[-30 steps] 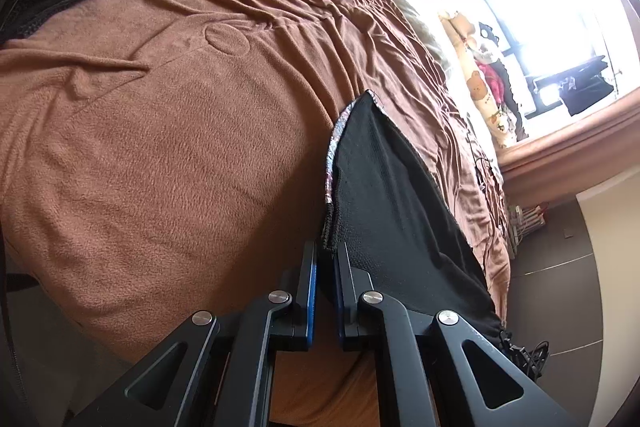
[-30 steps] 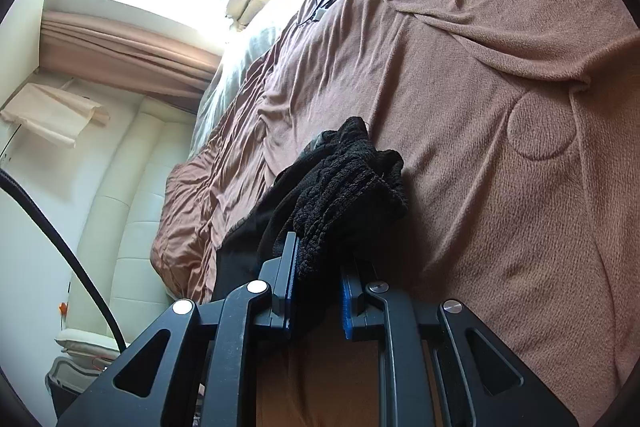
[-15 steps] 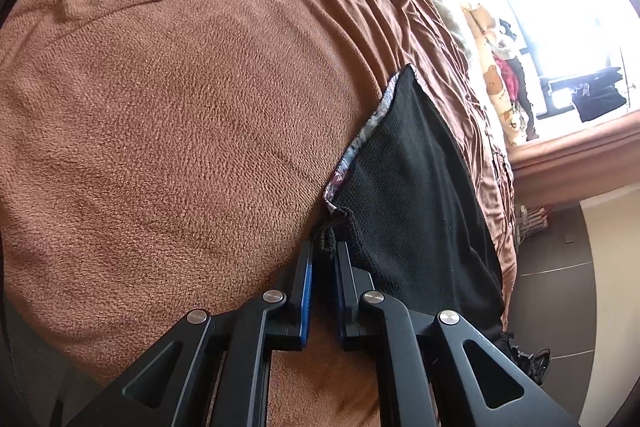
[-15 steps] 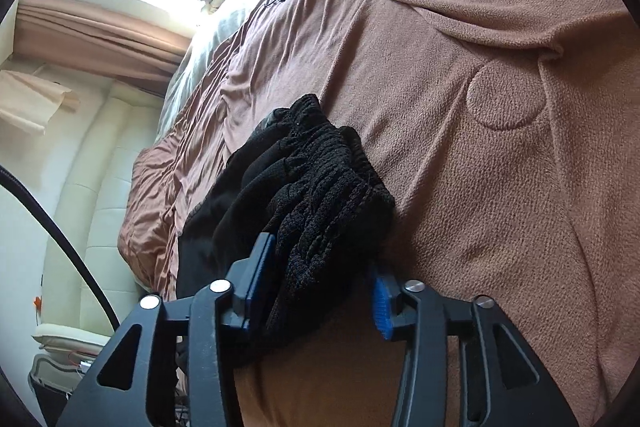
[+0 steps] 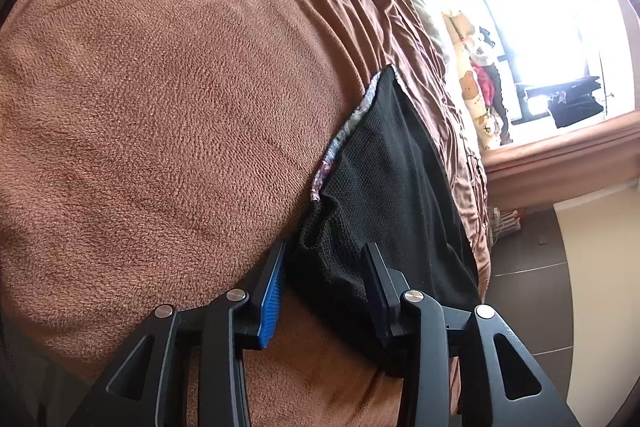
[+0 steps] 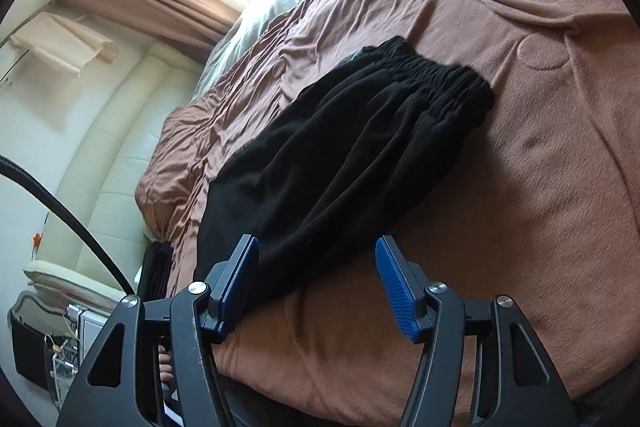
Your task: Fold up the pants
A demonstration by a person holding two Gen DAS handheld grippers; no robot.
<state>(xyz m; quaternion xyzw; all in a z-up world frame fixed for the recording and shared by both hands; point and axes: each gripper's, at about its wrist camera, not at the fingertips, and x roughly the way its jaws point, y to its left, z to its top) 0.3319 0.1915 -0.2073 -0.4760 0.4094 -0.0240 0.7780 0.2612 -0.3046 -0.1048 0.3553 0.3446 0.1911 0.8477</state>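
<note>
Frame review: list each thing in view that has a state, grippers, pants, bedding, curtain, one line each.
Left gripper: opening, fingers apart, pants corner between them, not pinched.
Right gripper: opening, fingers apart, pants edge lies loose by one finger.
Pants: flat on the blanket, doubled lengthwise, elastic waistband bunched at far end.
Blanket: spread over the bed, wrinkled toward the window.
Curtain: drawn aside, window uncovered.

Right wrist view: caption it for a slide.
Open right tongs above black pants lying folded on a brown blanket.
</note>
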